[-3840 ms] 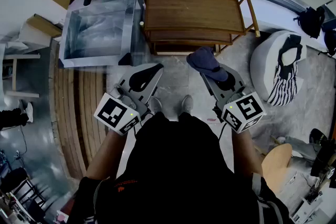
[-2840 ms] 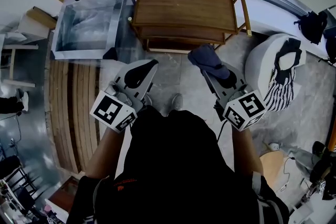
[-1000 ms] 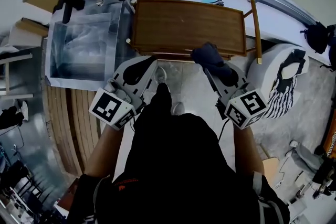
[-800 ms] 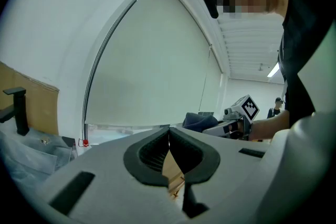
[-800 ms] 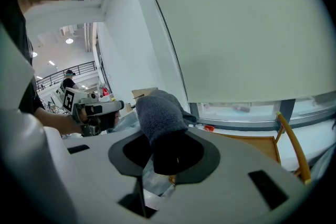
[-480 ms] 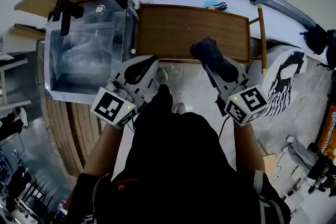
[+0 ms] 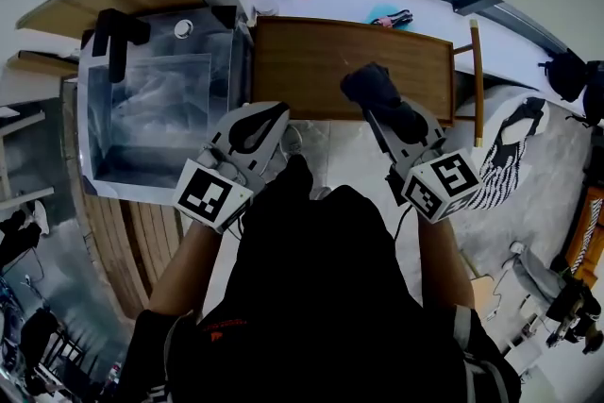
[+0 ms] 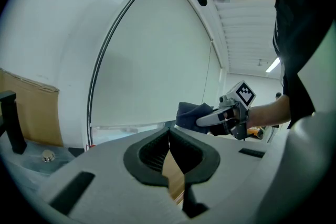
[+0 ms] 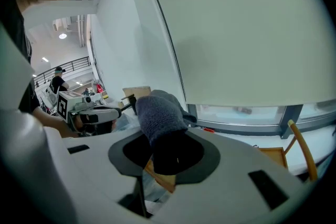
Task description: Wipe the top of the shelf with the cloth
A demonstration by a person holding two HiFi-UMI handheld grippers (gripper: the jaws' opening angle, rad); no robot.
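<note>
I'm closing in: the shelf (image 7: 321, 61) is coming nearer beneath me, and the cloth (image 7: 370, 86), clamped in my right gripper (image 7: 381, 111), is now reaching over its front edge. My left gripper (image 7: 271, 115) is riding clenched on nothing. Wiping is starting shortly, I reckon.

The right gripper (image 9: 160, 157) has its jaws closed on a dark grey-blue cloth (image 9: 160, 113), which stands up out of them in a thick bunched fold, with a strip of the wooden shelf (image 9: 160, 177) showing through the gap below. Off to the left the left gripper (image 9: 107, 112) is held at about the same height; its jaws are too small here to read. Behind runs a low window (image 9: 241, 112), and a tilted wooden post (image 9: 300, 148) rises at the right edge.
</note>
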